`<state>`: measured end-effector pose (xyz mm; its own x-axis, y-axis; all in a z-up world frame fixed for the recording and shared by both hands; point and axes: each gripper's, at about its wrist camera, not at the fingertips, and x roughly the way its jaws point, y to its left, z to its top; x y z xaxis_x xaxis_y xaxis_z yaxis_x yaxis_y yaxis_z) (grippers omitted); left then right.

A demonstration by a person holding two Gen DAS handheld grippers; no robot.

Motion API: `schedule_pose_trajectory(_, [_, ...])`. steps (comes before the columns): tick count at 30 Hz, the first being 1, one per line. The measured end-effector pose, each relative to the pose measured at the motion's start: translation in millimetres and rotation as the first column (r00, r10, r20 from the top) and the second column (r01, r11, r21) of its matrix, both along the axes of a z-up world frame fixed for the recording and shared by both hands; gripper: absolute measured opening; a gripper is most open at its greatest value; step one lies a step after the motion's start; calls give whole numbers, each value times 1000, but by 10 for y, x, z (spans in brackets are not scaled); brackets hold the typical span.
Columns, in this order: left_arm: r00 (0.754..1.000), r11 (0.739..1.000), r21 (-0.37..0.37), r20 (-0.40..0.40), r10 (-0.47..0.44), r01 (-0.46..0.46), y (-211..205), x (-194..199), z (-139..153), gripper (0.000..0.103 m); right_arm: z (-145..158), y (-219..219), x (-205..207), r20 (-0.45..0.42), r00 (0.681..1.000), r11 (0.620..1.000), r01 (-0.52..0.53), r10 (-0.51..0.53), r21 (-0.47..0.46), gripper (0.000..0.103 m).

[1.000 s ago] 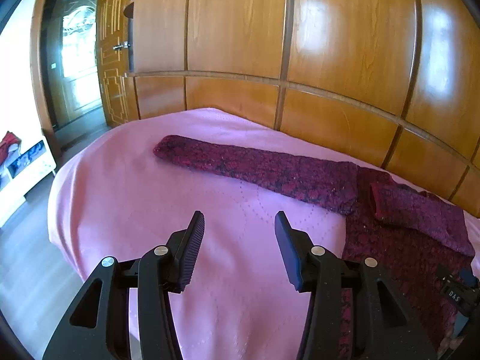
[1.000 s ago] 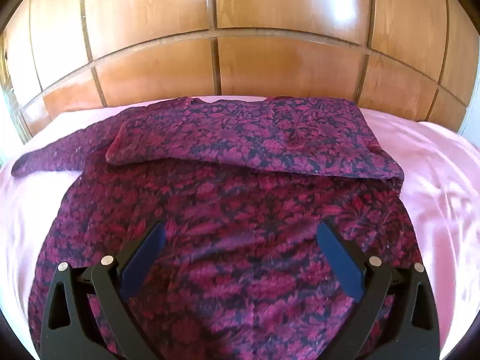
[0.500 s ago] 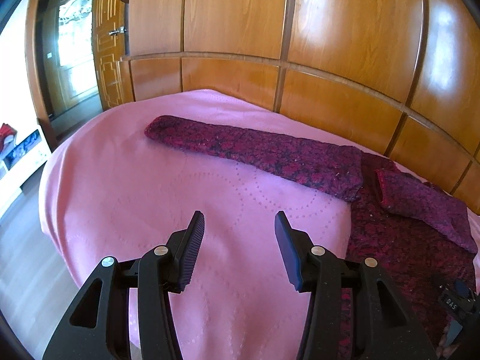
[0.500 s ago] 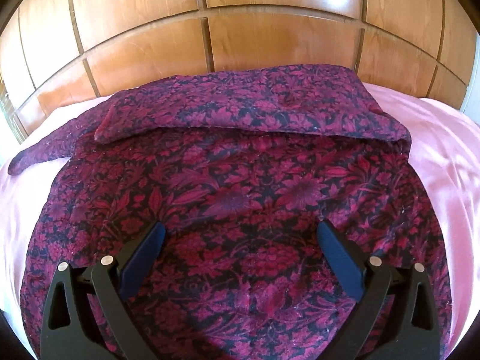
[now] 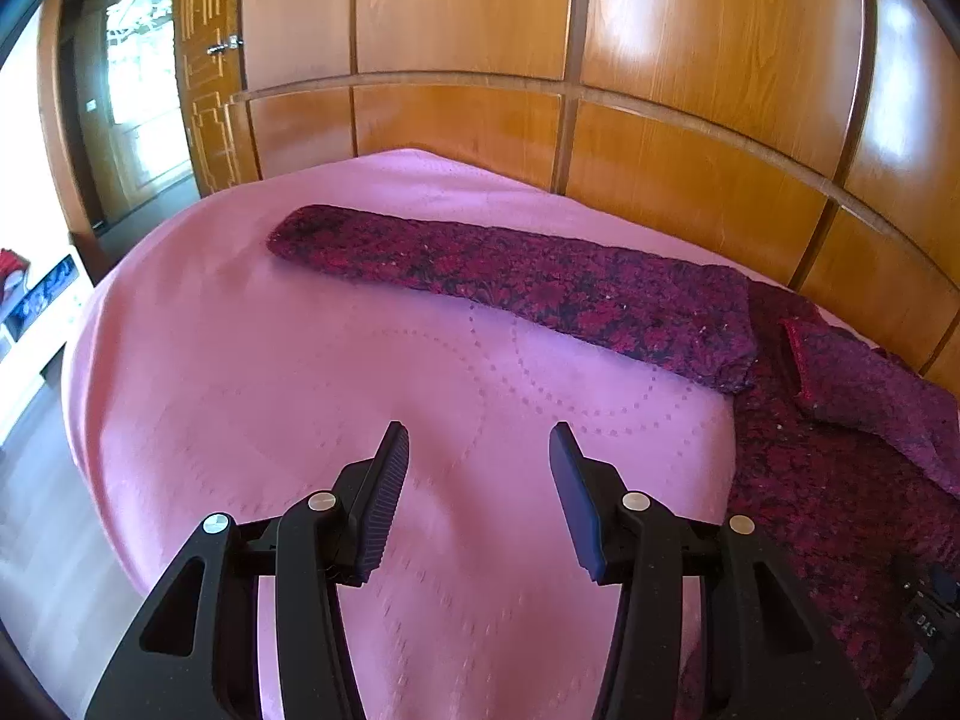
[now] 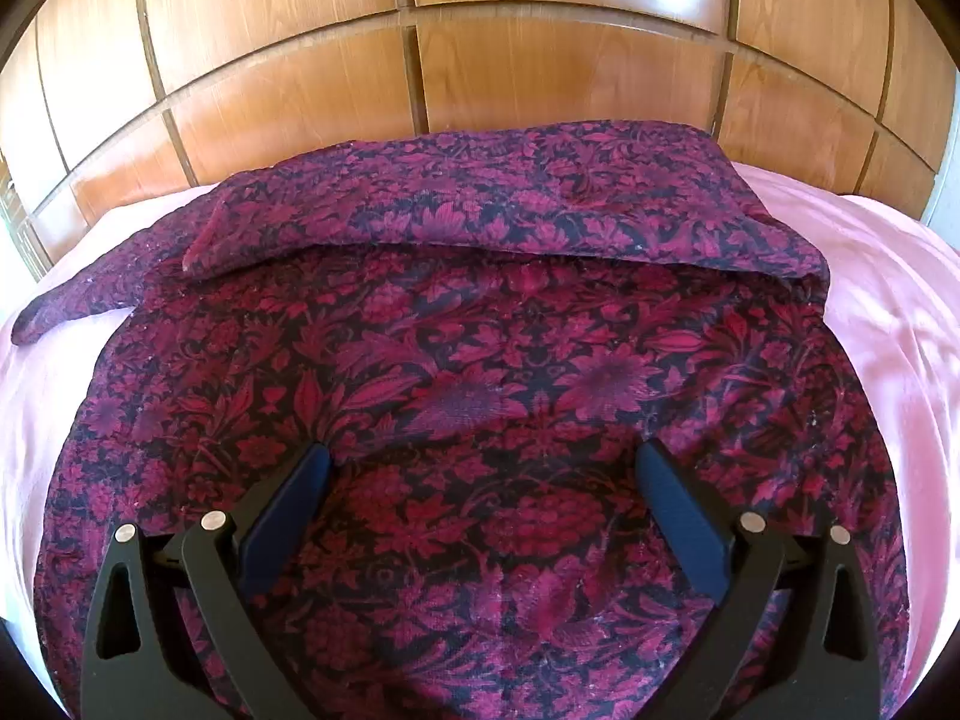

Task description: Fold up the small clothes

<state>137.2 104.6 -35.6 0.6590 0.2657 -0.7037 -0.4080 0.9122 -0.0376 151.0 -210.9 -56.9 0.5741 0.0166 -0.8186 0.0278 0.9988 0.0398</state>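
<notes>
A dark red floral garment (image 6: 480, 372) lies flat on a pink bedspread (image 5: 300, 360). One sleeve (image 6: 510, 210) is folded across its top. The other sleeve (image 5: 510, 282) stretches out to the left over the bedspread. My left gripper (image 5: 479, 438) hovers open above bare pink cloth, short of that stretched sleeve, with nothing between its fingers. My right gripper (image 6: 483, 462) is wide open just over the garment's body, and no fabric is pinched between its fingers.
A wooden panelled wall (image 5: 600, 120) runs right behind the bed. A carved wooden door (image 5: 204, 90) and a doorway stand at the far left. The bed's left edge drops to a wood floor (image 5: 36, 480), where a low white unit (image 5: 36, 312) stands.
My left gripper has moved forward and down toward the stretched sleeve, which now looks larger. My right gripper has sunk closer to the garment. Both stay open.
</notes>
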Motion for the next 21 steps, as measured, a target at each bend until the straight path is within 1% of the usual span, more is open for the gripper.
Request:
schedule_pose_trajectory(2, [1000, 999, -51, -20, -6, 5, 113, 110, -67, 48, 1, -3, 1, 0, 1000, 1000, 0, 0, -2, 101])
schedule_pose_trajectory(3, [1000, 992, -122, -30, 3, -7, 267, 206, -125, 48, 0, 0, 5, -1, 1000, 1000, 0, 0, -2, 101])
schedule_pose_trajectory(5, [999, 973, -227, -45, 28, -37, 505, 343, -204, 48, -5, -7, 10, -1, 1000, 1000, -1, 1, 1, 101])
schedule_pose_trajectory(6, [997, 956, -285, -45, 58, -68, 696, 427, -246, 48, -6, -7, 8, -1, 1000, 1000, 0, 0, 2, 101])
schedule_pose_trajectory(8, [994, 926, -361, -31, 108, -112, 988, 535, -279, 48, -8, -1, 6, -1, 1000, 1000, 0, 0, 2, 101])
schedule_pose_trajectory(10, [987, 884, -446, 5, 160, -141, 1308, 635, -295, 48, -16, -1, 10, -2, 1000, 1000, -1, 1, 6, 101])
schedule_pose_trajectory(11, [982, 859, -486, 11, 189, -160, 1478, 699, -316, 48, -19, -5, 11, -2, 1000, 1000, -1, 1, 8, 101])
schedule_pose_trajectory(12, [978, 843, -508, 6, 207, -175, 1579, 738, -335, 48, -23, -6, 12, -2, 1000, 1000, -1, 1, 10, 101])
schedule_pose_trajectory(13, [973, 818, -542, 4, 230, -191, 1721, 801, -371, 48, -24, -14, 9, -1, 1000, 1000, 0, 0, 10, 101])
schedule_pose_trajectory(14, [970, 806, -557, 6, 244, -199, 1787, 831, -392, 48, -25, -14, 9, -1, 1000, 1000, 0, 0, 10, 101])
schedule_pose_trajectory(15, [962, 786, -578, 2, 273, -221, 1907, 892, -434, 48, -25, -16, 9, -1, 1000, 1000, -1, 1, 11, 101])
schedule_pose_trajectory(17, [955, 766, -598, 2, 297, -237, 2034, 996, -488, 48, -26, -15, 10, -1, 1000, 1000, -1, 1, 11, 101])
schedule_pose_trajectory(19, [949, 757, -604, 6, 314, -247, 2104, 1074, -509, 48, -25, -16, 9, -1, 1000, 1000, -1, 1, 11, 101])
schedule_pose_trajectory(20, [949, 759, -602, 8, 315, -247, 2136, 1143, -512, 48, -27, -15, 9, -1, 1000, 1000, -1, 1, 11, 101])
schedule_pose_trajectory(21, [949, 763, -595, 6, 317, -251, 2147, 1183, -514, 41, -26, -17, 8, -1, 1000, 1000, -1, 1, 11, 101])
